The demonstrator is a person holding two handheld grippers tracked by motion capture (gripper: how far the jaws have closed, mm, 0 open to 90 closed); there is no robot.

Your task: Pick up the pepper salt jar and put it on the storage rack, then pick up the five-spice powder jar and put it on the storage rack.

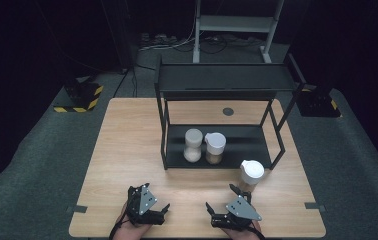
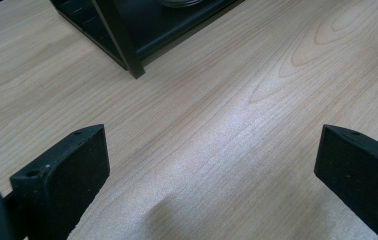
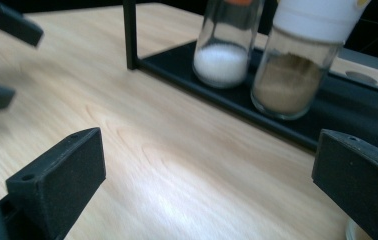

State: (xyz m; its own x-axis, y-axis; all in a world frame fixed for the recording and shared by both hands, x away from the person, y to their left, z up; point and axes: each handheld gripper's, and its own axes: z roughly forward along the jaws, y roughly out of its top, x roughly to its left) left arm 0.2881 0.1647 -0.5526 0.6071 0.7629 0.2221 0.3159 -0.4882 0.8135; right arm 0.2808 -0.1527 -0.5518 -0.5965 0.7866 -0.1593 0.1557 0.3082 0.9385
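The right claw (image 1: 225, 196) is hovering released, like the left claw (image 1: 155, 196), near the white-capped jar (image 1: 251, 174) standing on the counter (image 1: 127, 150) beside the rack (image 1: 217, 150), needing a centred, level approach.

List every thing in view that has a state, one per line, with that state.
left gripper: open, holding nothing, low over the table.
right gripper: open, holding nothing.
white-capped jar on the table: upright, capped, beside the rack's front right leg.
brown-powder jar: upright, capped, on the rack's lower shelf.
white-powder jar: upright, on the lower shelf, beside the brown-powder jar.
rack: upright, top shelf bare.
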